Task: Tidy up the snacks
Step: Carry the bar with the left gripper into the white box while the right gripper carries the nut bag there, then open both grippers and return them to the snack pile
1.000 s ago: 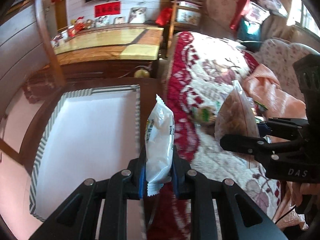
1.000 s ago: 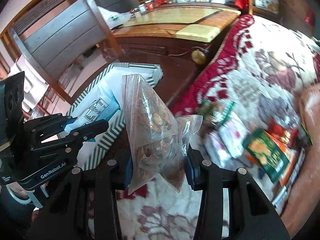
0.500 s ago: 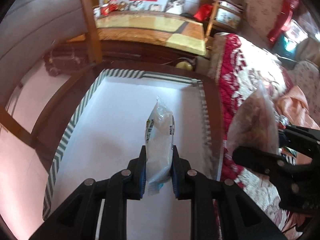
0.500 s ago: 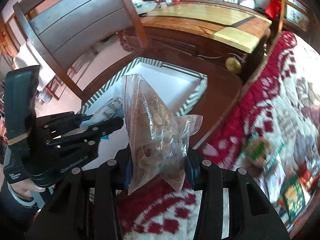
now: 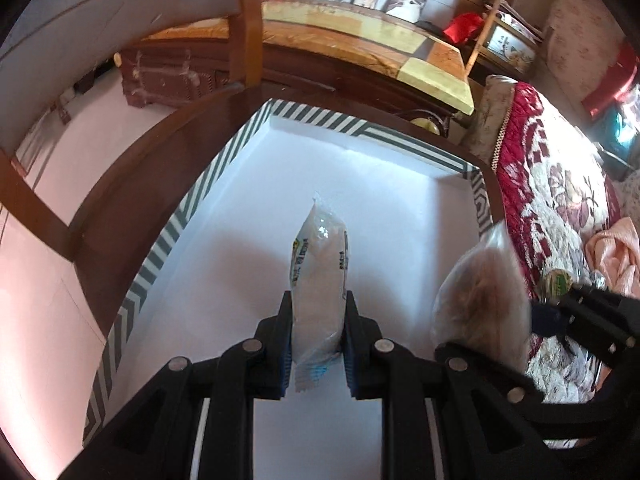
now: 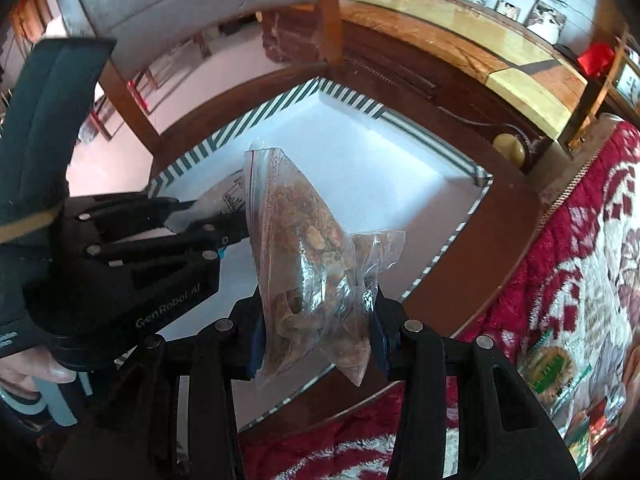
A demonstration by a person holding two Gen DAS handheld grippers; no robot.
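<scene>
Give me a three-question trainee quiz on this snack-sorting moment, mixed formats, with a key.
1. True or false: the left gripper holds a white snack packet over the white interior of the striped-rim box.
2. Multiple choice: what is between the fingers of the right gripper?
A. a green box
B. a clear zip bag of brown snacks
C. nothing
3. Fill in: the snacks not yet picked up lie on the red and cream floral ____.

Key: 1 true; 2 B; 3 blanket.
</scene>
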